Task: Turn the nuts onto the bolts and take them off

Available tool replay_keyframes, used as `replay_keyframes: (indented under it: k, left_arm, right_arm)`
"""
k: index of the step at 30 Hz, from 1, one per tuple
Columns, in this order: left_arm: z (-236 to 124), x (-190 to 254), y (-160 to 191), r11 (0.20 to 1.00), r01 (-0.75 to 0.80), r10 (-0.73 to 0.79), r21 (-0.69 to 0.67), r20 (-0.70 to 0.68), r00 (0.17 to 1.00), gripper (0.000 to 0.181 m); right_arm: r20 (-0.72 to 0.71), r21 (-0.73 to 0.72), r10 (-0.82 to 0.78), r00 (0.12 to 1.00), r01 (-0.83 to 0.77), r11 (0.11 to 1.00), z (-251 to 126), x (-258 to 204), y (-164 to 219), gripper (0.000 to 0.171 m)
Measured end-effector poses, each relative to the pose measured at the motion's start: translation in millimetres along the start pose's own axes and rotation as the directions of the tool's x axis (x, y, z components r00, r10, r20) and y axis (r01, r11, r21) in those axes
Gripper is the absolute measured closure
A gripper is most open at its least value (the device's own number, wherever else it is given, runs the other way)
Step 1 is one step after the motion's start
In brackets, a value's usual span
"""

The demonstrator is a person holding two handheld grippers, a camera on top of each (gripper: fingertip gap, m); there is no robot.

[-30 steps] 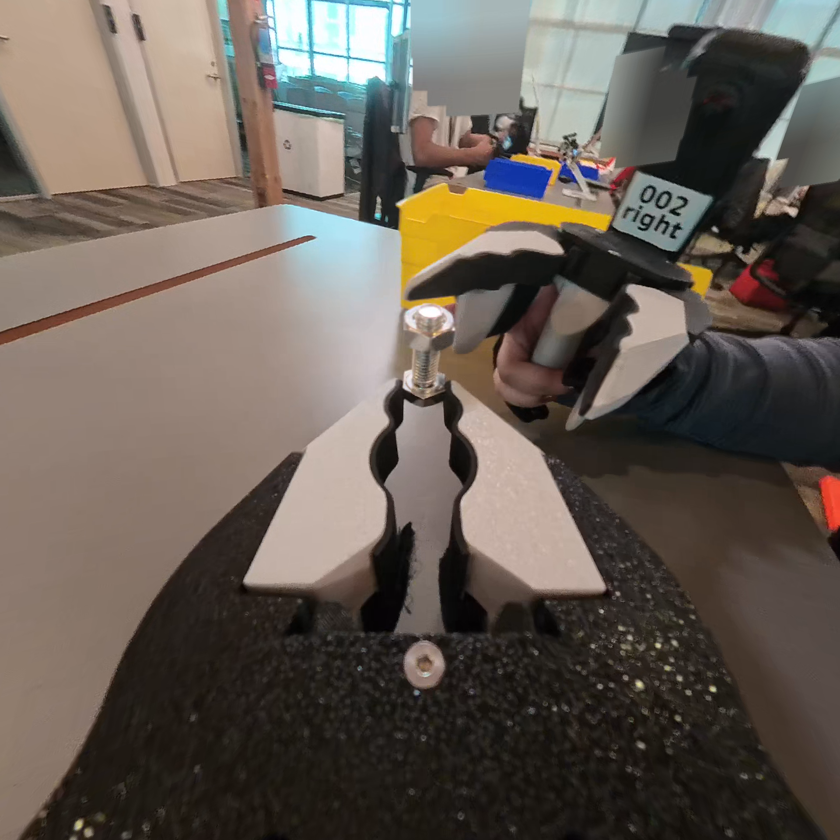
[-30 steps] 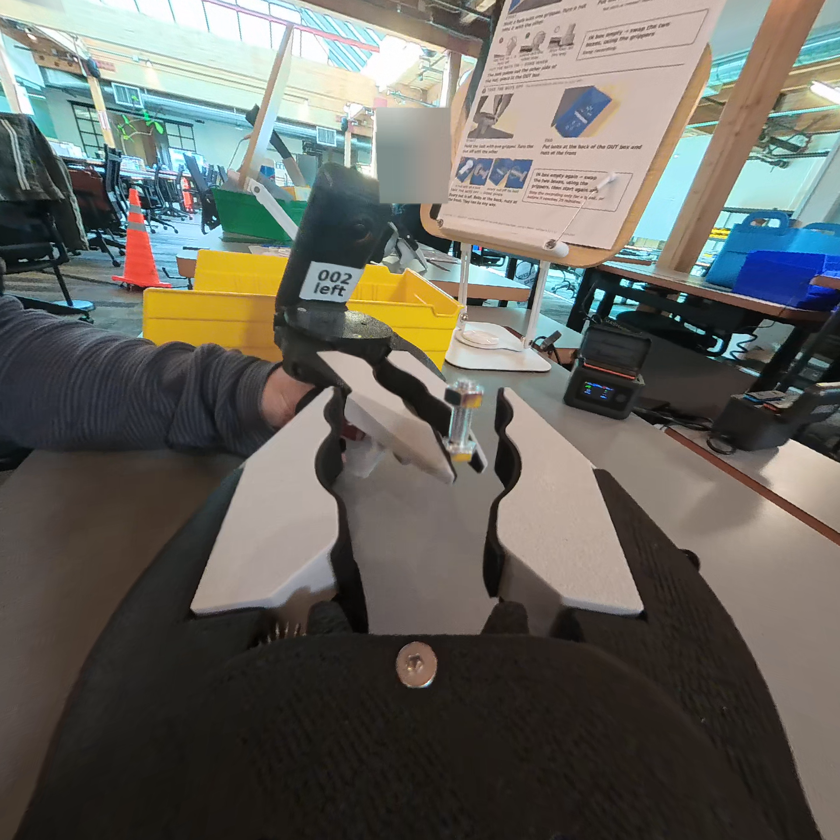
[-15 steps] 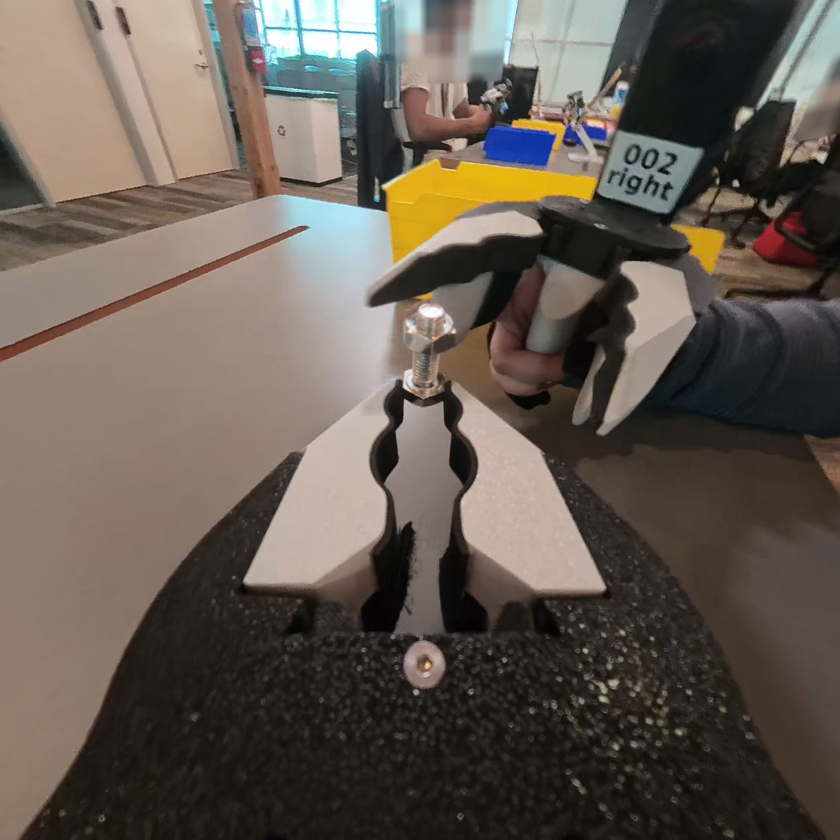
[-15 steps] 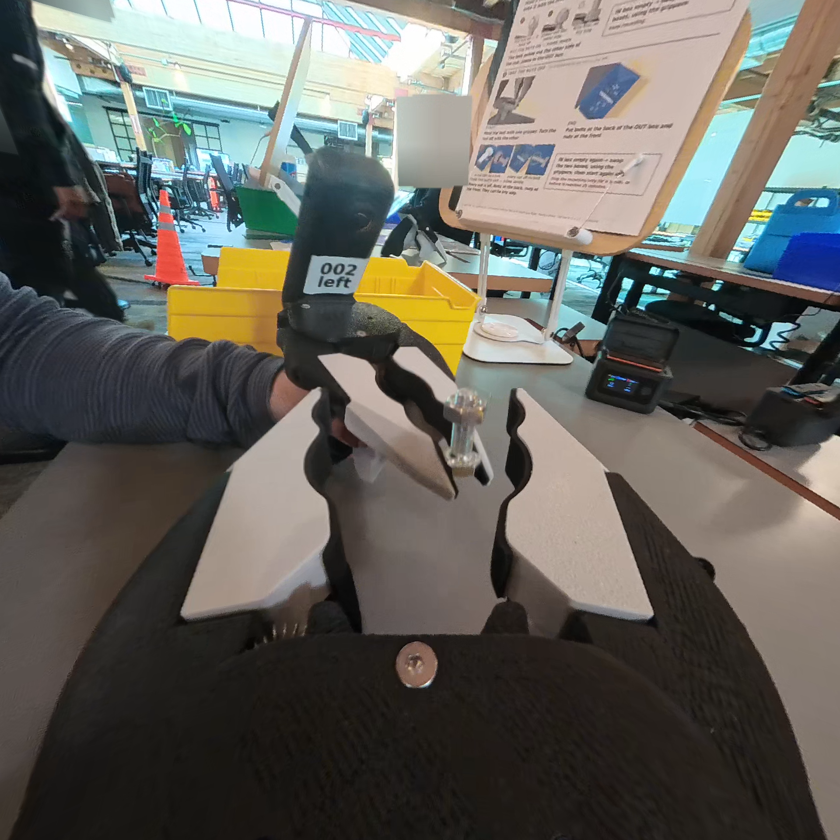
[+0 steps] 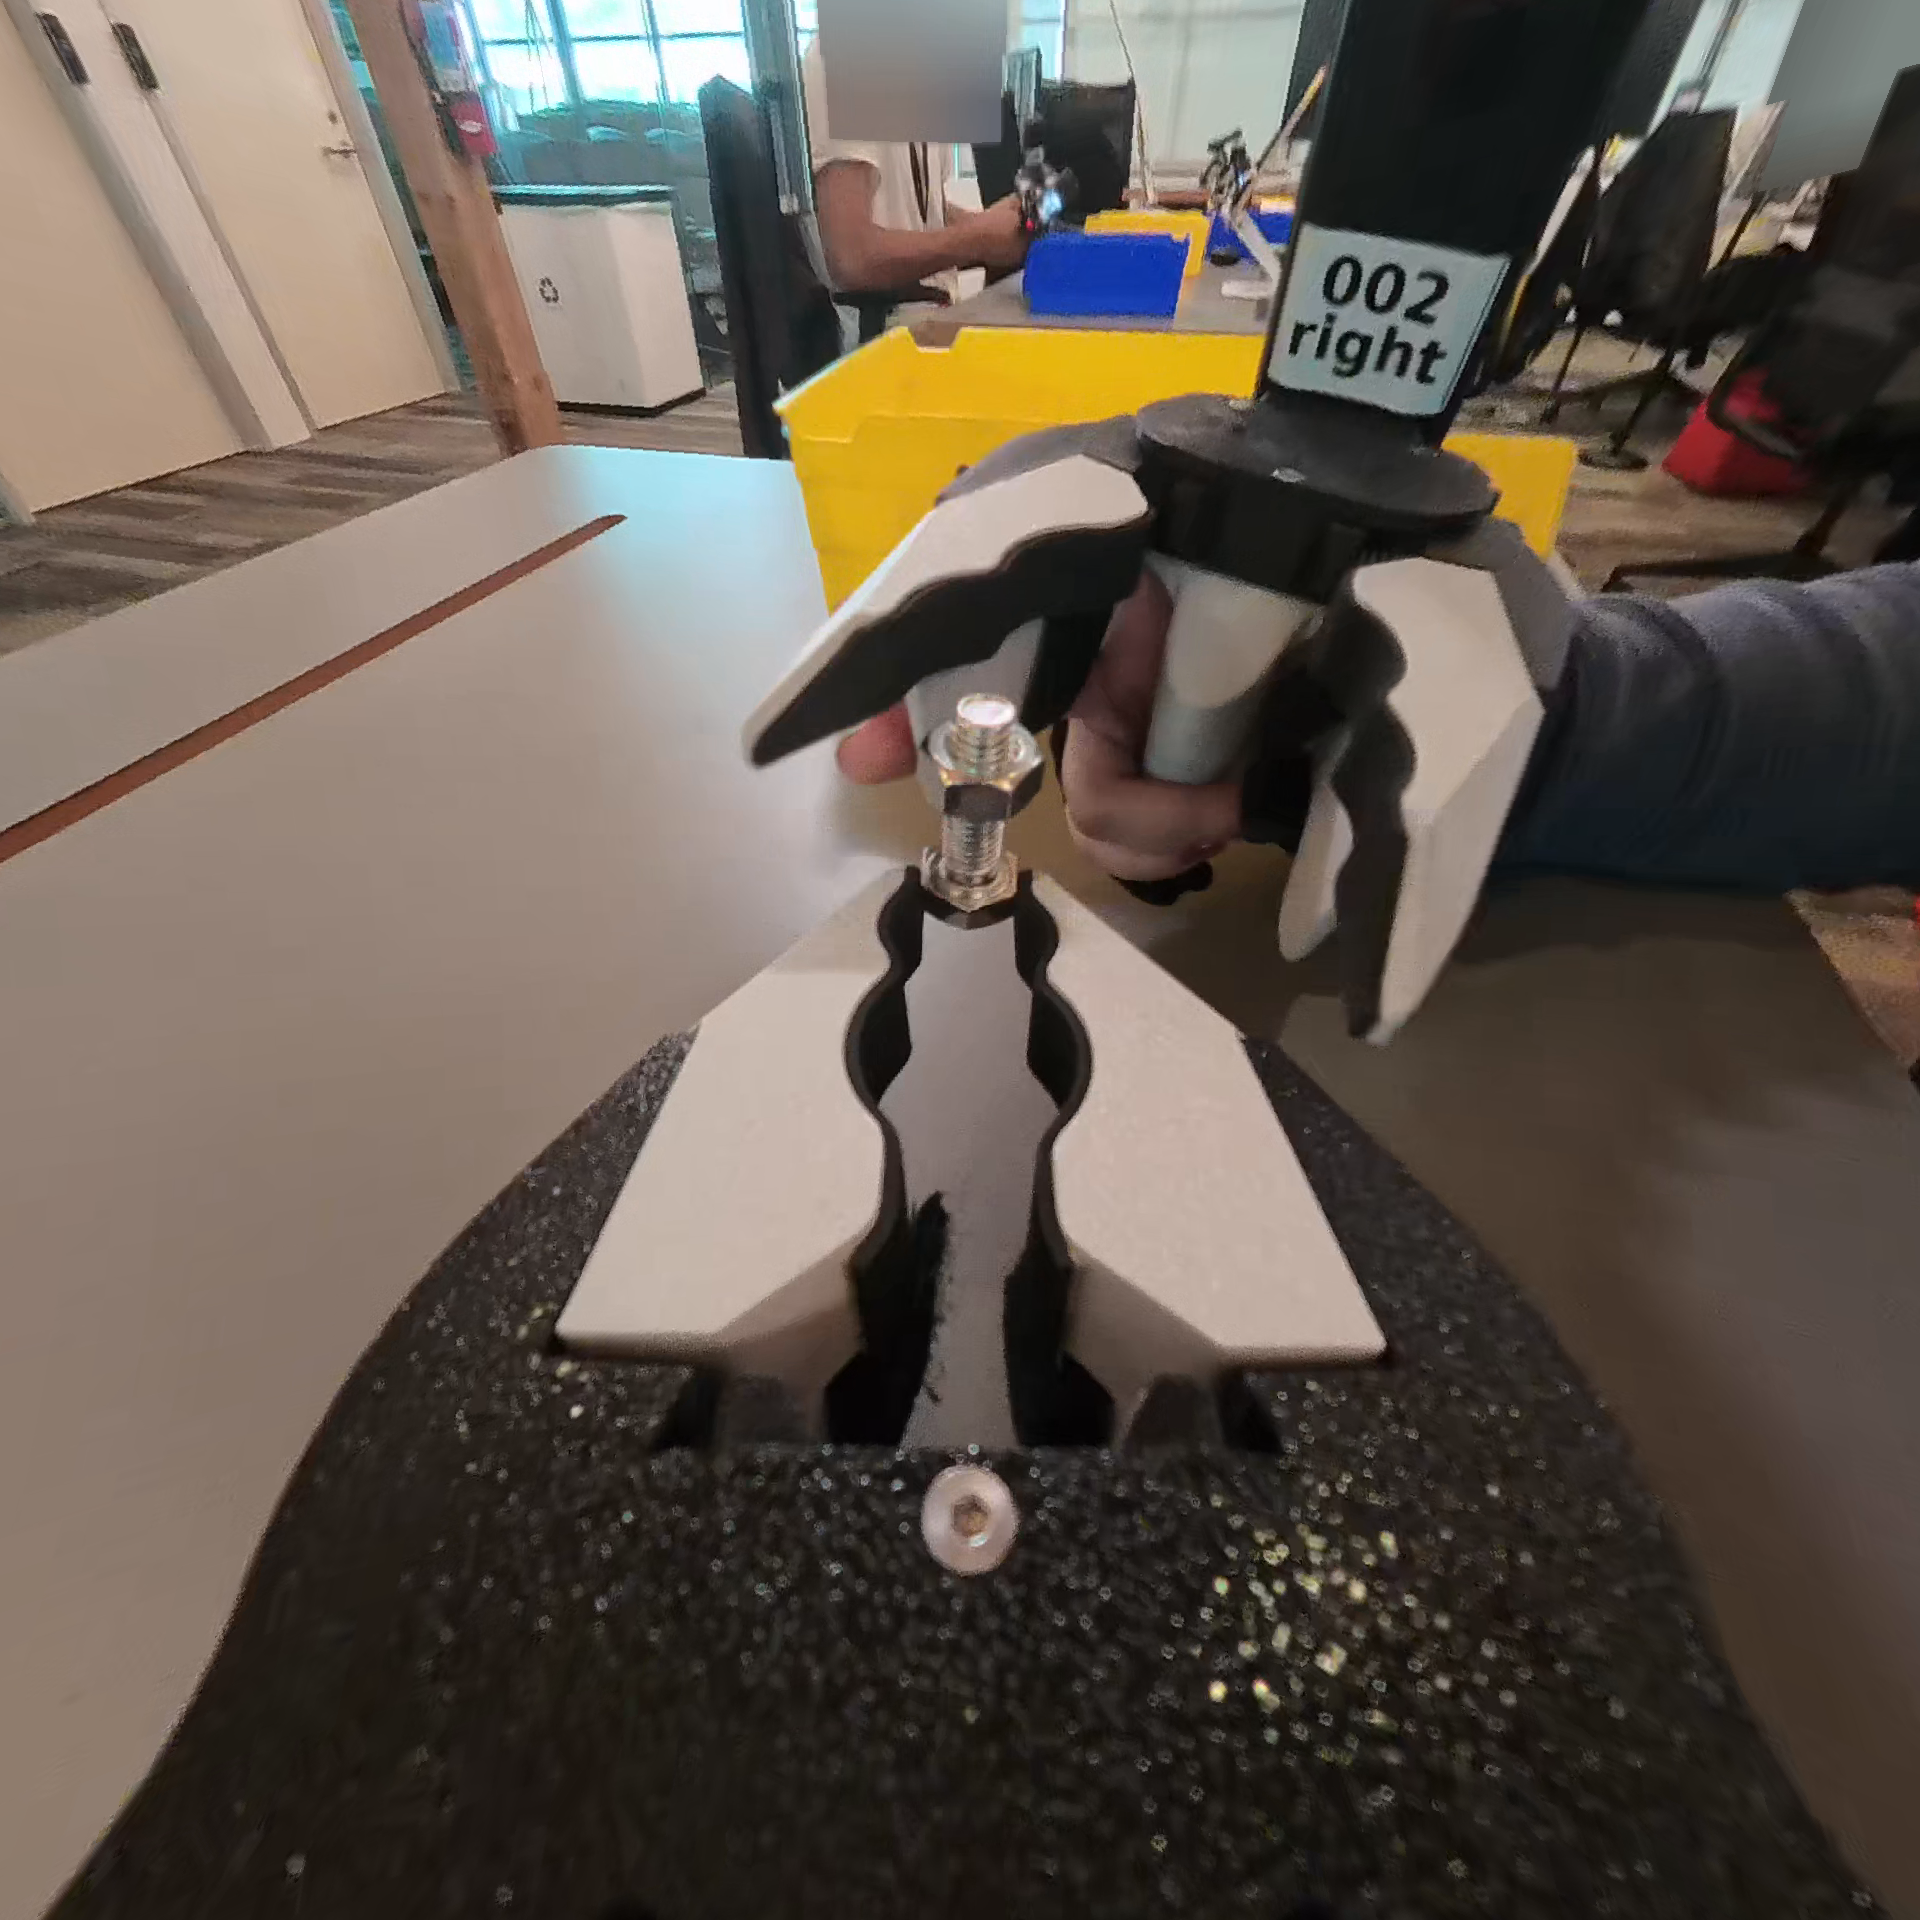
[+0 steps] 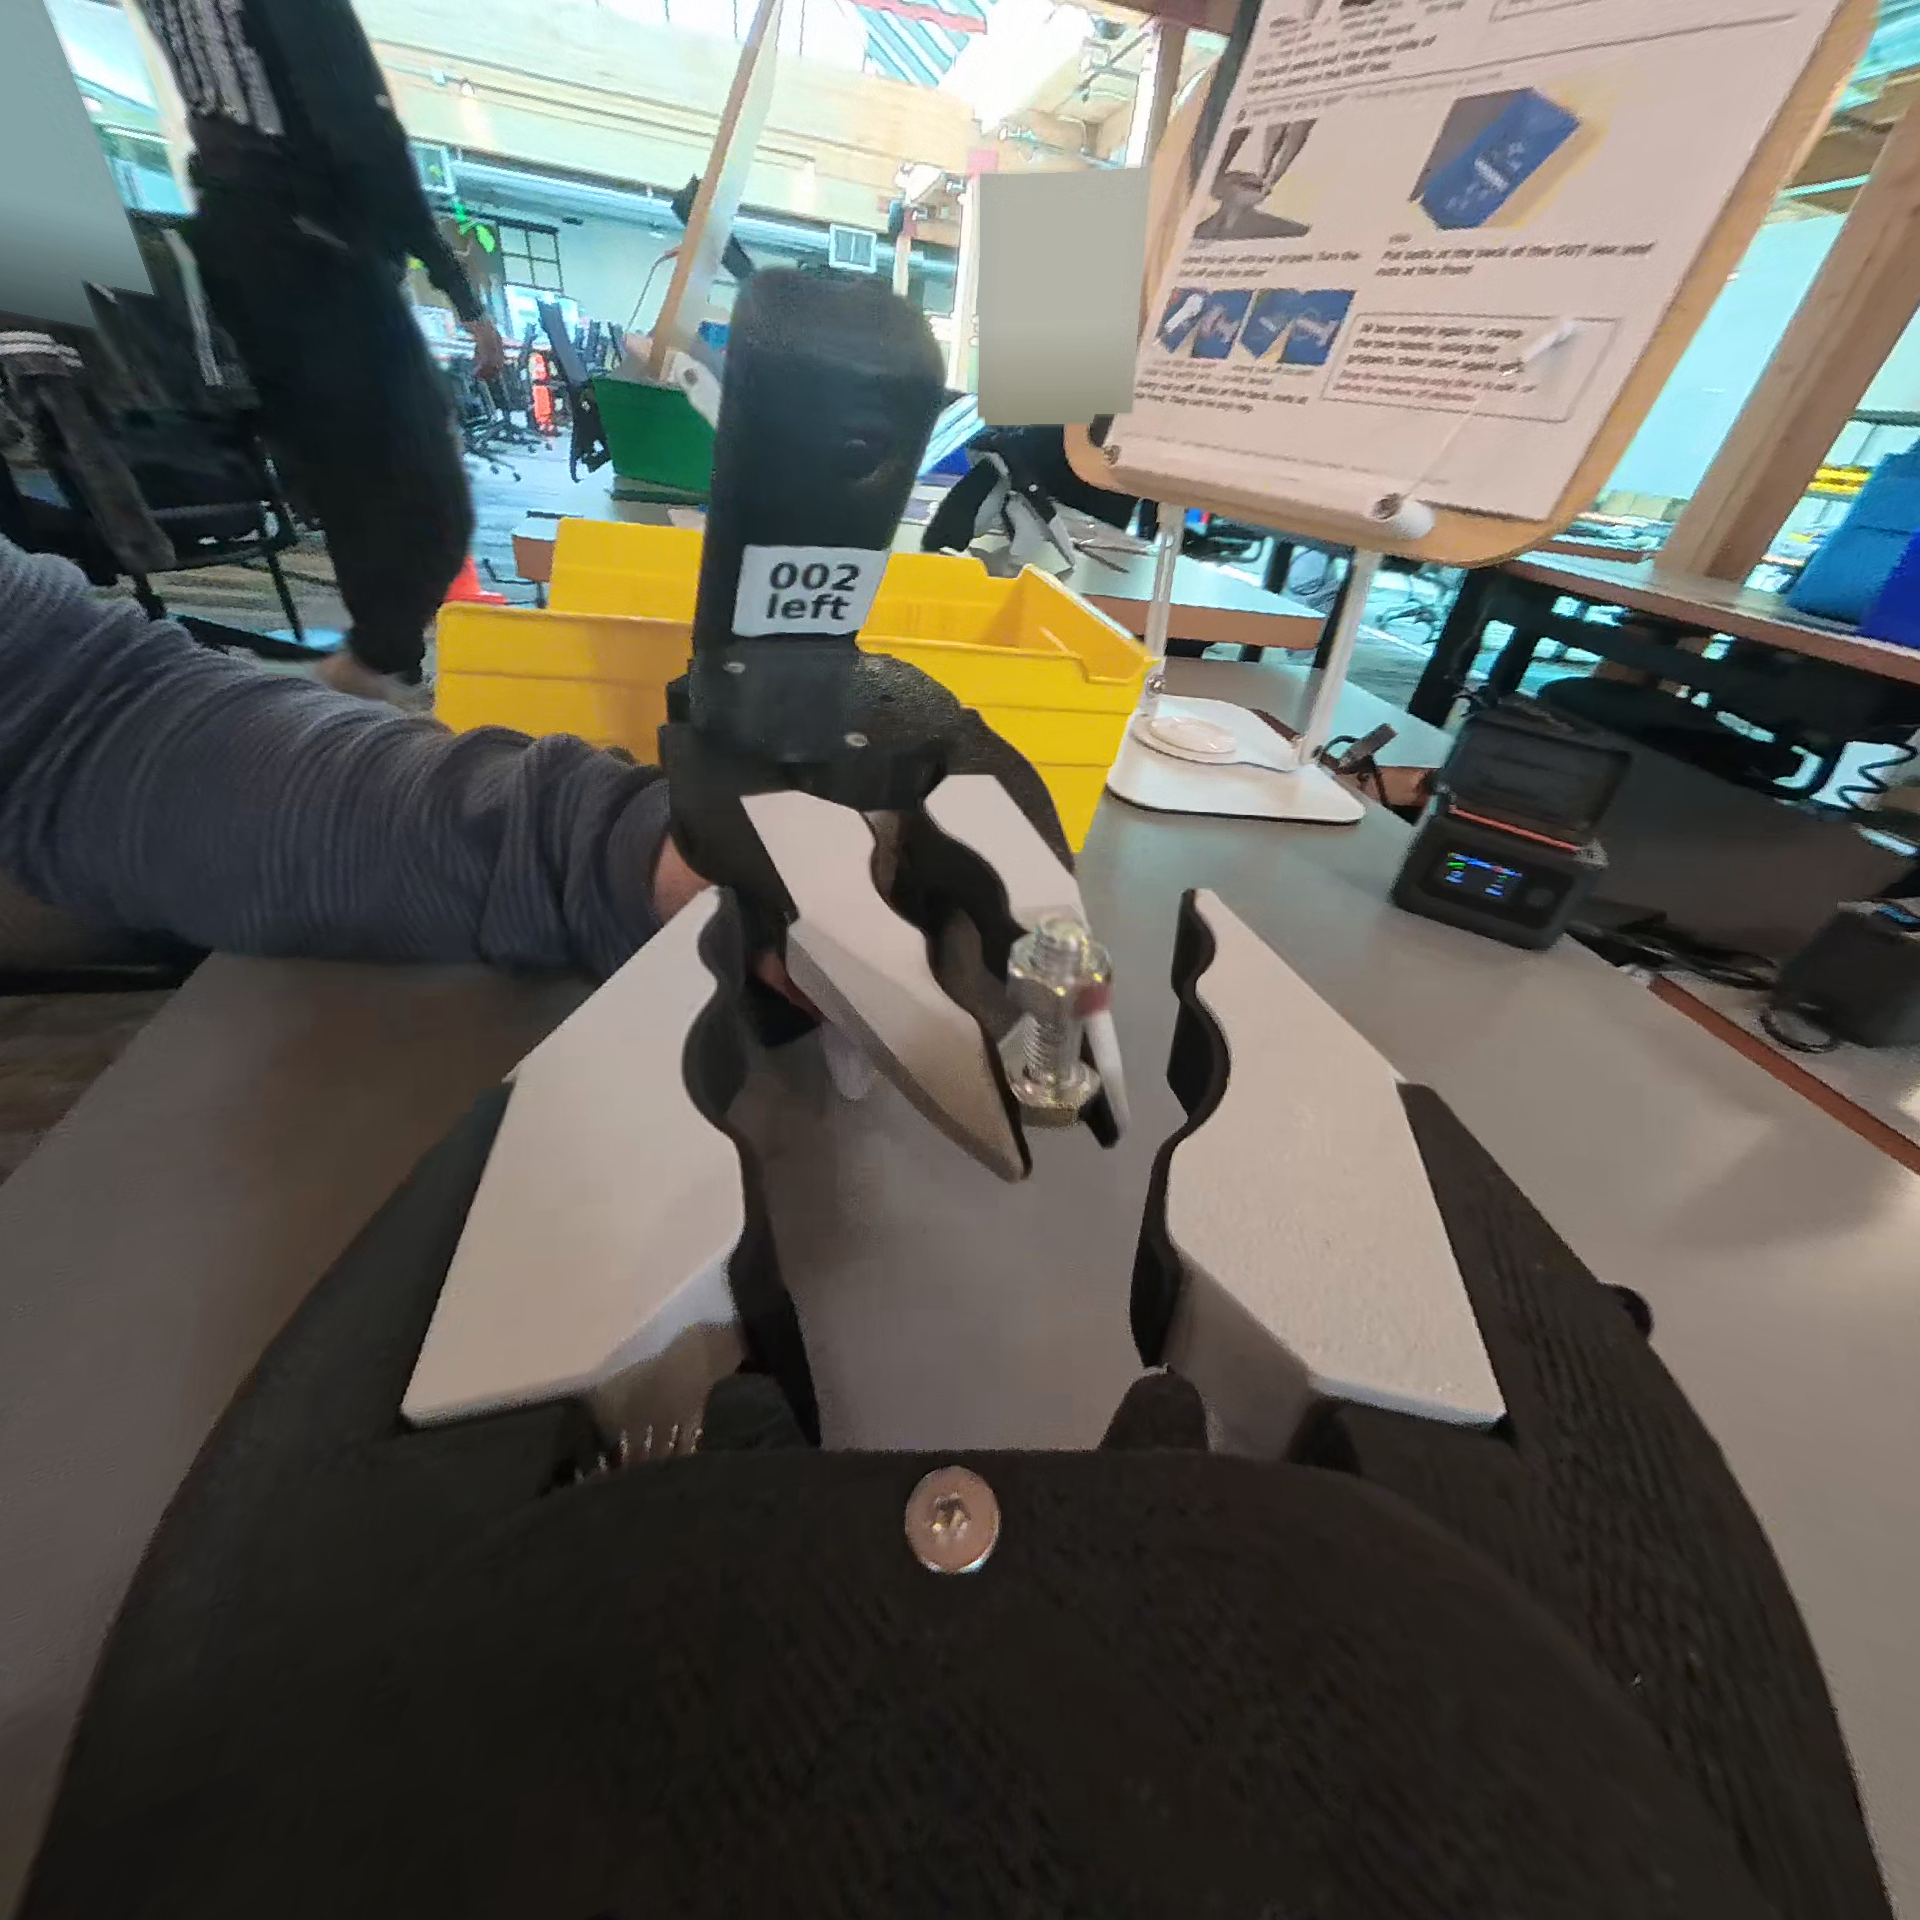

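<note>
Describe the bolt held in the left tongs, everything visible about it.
The bolt looks like shiny silver metal, threaded along its shank. It stands upright, its hex head clamped at the tips of the left tongs, the threaded end pointing up. A hex nut sits near the top, a little thread showing above it. The open right tongs straddle it without touching.

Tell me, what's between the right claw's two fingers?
Only bare grey table, seen in the right wrist view. The bolt in the left claw sits beyond the tips.
</note>
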State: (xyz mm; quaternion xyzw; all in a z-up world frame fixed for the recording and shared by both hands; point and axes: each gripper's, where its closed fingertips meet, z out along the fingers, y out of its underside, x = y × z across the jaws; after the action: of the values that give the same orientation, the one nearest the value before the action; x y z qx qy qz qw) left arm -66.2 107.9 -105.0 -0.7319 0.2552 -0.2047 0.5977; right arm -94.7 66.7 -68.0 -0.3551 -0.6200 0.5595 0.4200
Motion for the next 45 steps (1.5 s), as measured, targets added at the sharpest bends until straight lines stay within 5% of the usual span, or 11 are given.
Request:
replay_keyframes:
  k: [6,12,16,18,24,29,32,42,44,45]
  left_arm:
    - [-13.0,-27.2,-2.0,0.991,0.122,-0.126,0.054,0.082,0.989,0.166]
    - [1.7,6.0,-0.2,1.000,-0.013,0.013,-0.004,-0.021,1.000,0.166]
    - [-8.6,-11.7,-5.8,0.995,0.080,-0.081,0.052,0.021,0.996,0.166]
    - [-18.8,-30.2,-7.7,0.986,0.141,-0.148,0.087,0.078,0.986,0.166]
    - [-4.3,1.6,-2.8,1.000,0.030,-0.030,0.005,-0.031,0.999,0.166]
    - [-6.2,-5.3,-3.8,0.995,0.092,-0.092,0.025,-0.010,0.996,0.166]
    - [-20.5,-31.5,-5.2,0.984,0.167,-0.171,0.061,0.077,0.982,0.166]
    - [-4.8,-3.2,-1.5,0.996,0.086,-0.086,-0.004,-0.012,0.996,0.166]
    - [-12.4,-18.2,-1.8,0.990,0.137,-0.137,0.020,0.034,0.990,0.166]
    - [-15.6,-26.6,-1.6,0.987,0.157,-0.158,0.030,0.069,0.985,0.166]
  right_arm:
    - [0.018,-0.012,0.032,0.999,-0.032,0.999,-7.3,3.8,0.7,0.099]
    - [0.029,0.024,0.039,0.999,-0.039,0.999,-5.2,0.1,-5.5,0.092]
    - [0.067,-0.010,0.049,0.997,-0.049,0.999,-4.9,-5.7,-0.9,0.096]
    - [0.095,0.013,0.078,0.992,-0.080,0.997,-14.0,-3.5,-7.3,0.116]
    - [0.044,0.023,0.062,0.997,-0.063,0.998,-7.6,0.8,-6.4,0.090]
    - [0.080,-0.028,0.047,0.996,-0.045,0.999,0.5,-11.0,2.1,0.086]
    - [0.078,0.008,0.089,0.993,-0.090,0.996,-13.2,-0.5,-6.2,0.102]
    - [0.075,-0.024,0.062,0.995,-0.060,0.998,1.6,-10.0,3.8,0.086]
    - [0.077,-0.018,0.095,0.992,-0.094,0.995,-5.7,-4.5,-0.2,0.095]
    - [0.111,0.003,0.118,0.987,-0.119,0.993,-12.8,-4.6,-5.5,0.124]
